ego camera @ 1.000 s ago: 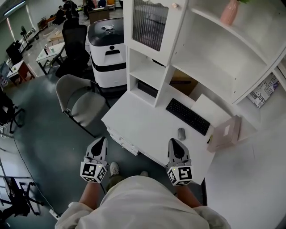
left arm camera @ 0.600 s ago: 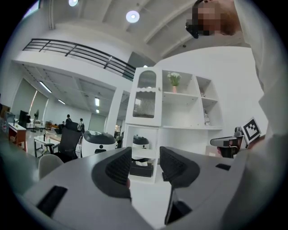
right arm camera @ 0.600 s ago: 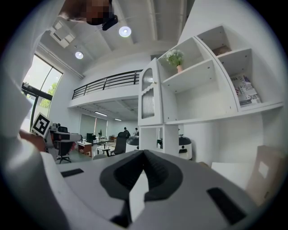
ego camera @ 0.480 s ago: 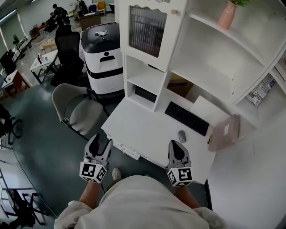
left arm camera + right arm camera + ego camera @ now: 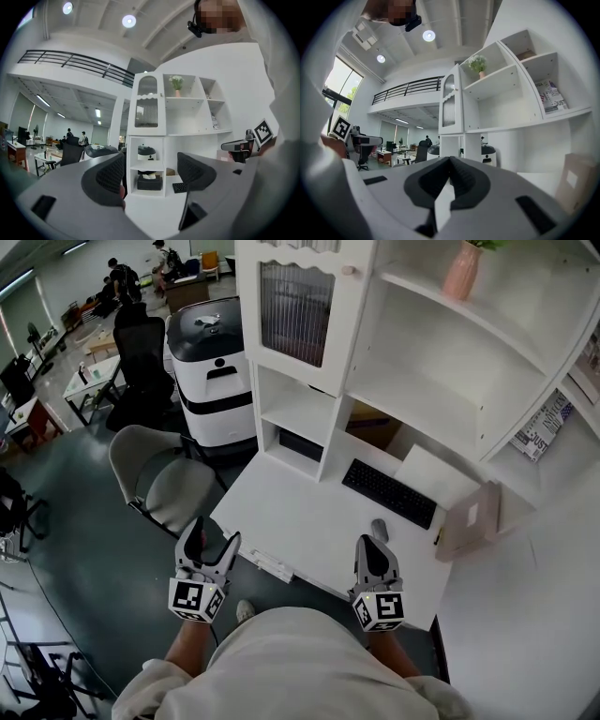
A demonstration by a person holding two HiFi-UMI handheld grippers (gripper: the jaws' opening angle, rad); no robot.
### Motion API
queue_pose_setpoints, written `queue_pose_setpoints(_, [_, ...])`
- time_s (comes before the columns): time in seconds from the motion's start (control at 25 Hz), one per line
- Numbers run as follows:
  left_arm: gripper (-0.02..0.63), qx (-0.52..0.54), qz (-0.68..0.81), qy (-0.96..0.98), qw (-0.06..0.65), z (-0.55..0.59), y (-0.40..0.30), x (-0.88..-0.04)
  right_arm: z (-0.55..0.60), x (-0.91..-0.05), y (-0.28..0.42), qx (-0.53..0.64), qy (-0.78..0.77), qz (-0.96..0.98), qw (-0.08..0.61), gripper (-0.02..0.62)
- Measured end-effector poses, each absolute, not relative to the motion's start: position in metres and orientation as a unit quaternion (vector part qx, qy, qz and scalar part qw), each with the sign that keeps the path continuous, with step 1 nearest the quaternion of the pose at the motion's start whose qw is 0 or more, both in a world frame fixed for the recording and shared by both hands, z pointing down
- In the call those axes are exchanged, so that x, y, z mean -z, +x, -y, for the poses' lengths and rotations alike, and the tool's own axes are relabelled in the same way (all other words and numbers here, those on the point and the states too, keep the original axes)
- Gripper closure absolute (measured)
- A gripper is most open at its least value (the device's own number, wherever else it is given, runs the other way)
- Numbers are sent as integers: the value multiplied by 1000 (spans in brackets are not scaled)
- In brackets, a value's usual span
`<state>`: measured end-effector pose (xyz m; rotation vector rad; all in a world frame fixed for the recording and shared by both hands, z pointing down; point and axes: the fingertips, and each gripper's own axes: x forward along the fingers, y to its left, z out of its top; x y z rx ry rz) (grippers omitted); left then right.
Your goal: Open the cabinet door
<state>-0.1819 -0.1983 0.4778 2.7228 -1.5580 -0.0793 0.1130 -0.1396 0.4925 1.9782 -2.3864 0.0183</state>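
Stock of the scene as I run it, nearest first.

1. Left gripper (image 5: 211, 542): I hold it level, off the near left edge of the desk (image 5: 300, 512). Its jaws are opening and stand wide apart with nothing between them.
2. Right gripper (image 5: 371, 549): it sits at the desk's near edge with its jaws clenched together on nothing.
3. Mouse (image 5: 379, 529): it lies just beyond the right gripper's tips, with the black keyboard (image 5: 389, 491) behind it. Neither is touched.
4. Cabinet door (image 5: 295, 310): a white frame with a ribbed glass panel, in the upper left of the hutch. It is closed flat against the carcass, with a small round knob (image 5: 349, 271) at its right edge.

Progress, as I judge it: nothing is done. Both grippers are well apart from the knob. I have yet to reach it, grasp it and swing the door out.
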Motion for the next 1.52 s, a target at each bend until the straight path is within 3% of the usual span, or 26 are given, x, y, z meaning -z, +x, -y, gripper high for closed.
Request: queue_pose_setpoints(1.52, [261,47,359,900,-243,333,-40,-256,78,-503,198,-17,727,687,7,592])
